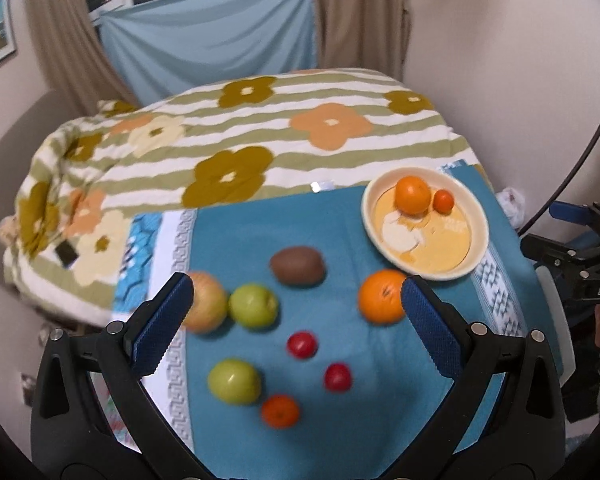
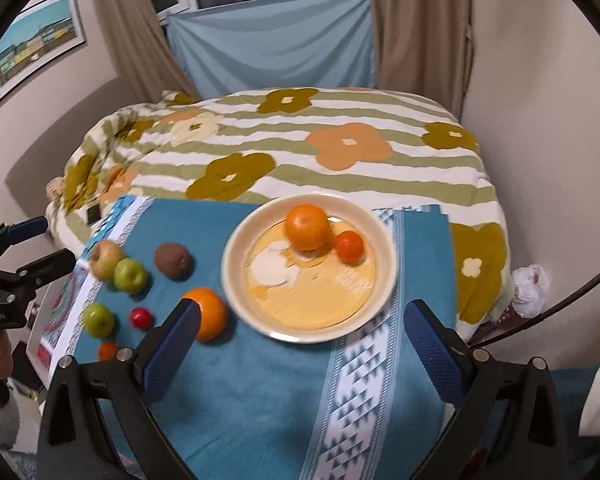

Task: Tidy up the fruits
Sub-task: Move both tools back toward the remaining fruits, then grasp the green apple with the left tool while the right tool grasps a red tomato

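A cream plate (image 2: 384, 280) (image 1: 480, 236) on the blue cloth holds a big orange (image 2: 307, 226) (image 1: 413, 194) and a small mandarin (image 2: 349, 246) (image 1: 443, 201). Loose on the cloth lie another orange (image 1: 380, 296) (image 2: 209, 312), a brown kiwi (image 1: 297, 265) (image 2: 173, 260), a yellowish apple (image 1: 208, 307) (image 2: 106, 258), two green apples (image 1: 253, 305) (image 1: 234, 381), two small red fruits (image 1: 301, 345) (image 1: 337, 377) and a small mandarin (image 1: 280, 411). My left gripper (image 1: 298, 296) hovers open above the loose fruit. My right gripper (image 2: 300, 316) is open over the plate's near rim, holding nothing.
The blue cloth (image 2: 260, 400) lies on a bed with a flowered striped blanket (image 2: 300, 152). A dark phone-like object (image 1: 66, 254) rests on the blanket at left. Walls, curtains and a light blue sheet stand behind. The other gripper's body (image 1: 580, 276) shows at the right edge.
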`<state>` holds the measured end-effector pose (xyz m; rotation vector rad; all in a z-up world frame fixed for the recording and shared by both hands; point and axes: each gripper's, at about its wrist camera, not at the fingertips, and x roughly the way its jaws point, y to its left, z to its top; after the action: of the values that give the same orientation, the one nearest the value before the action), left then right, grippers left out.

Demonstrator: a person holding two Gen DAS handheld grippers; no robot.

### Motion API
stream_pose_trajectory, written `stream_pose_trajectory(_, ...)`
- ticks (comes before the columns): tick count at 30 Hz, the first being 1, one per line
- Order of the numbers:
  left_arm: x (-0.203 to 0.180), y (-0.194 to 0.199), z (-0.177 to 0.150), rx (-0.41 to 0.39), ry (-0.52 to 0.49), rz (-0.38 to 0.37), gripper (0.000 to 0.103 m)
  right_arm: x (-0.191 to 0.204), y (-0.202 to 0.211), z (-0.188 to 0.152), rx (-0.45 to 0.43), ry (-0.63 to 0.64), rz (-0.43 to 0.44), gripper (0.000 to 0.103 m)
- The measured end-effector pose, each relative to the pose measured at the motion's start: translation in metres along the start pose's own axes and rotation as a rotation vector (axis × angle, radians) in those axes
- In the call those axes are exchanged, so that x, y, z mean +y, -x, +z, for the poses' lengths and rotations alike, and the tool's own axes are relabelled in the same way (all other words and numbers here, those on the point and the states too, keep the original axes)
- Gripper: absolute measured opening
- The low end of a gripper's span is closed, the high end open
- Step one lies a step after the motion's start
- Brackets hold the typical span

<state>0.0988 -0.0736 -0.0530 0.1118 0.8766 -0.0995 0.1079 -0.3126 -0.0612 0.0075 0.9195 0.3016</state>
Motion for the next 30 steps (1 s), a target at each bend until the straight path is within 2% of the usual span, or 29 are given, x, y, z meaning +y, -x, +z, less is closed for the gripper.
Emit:
stream_pose_trajectory(7, 0.022, 0.016, -0.036, 0.039, 0.01, 0.068, 0.103, 0.036, -0.001, -0.016, 0.021, 0.017, 0.044, 0.101)
stream_pose_trajectory(12, 0.042, 0.013, -0.06, 0.08, 0.014, 0.073, 0.103, 0.062, -0.008, -0.029, 0.031, 0.045, 0.063, 0.101)
stream_pose_trajectory(16, 0.058, -0.001, -0.077, 0.081, -0.015, 0.025, 0.103, 0.084, -0.018, -0.039, 0.041, 0.062, 0.074, 0.101)
stream_pose_trajectory(20, 0.077, -0.026, -0.086, 0.121, -0.015, -0.052, 0.103, 0.106, -0.033, -0.05, 0.059, 0.07, 0.051, 0.101)
stream_pose_trajectory(30, 0.094, -0.08, -0.1, 0.208, -0.048, -0.178, 0.103, 0.141, -0.069, -0.071, 0.125, -0.01, 0.016, 0.101)
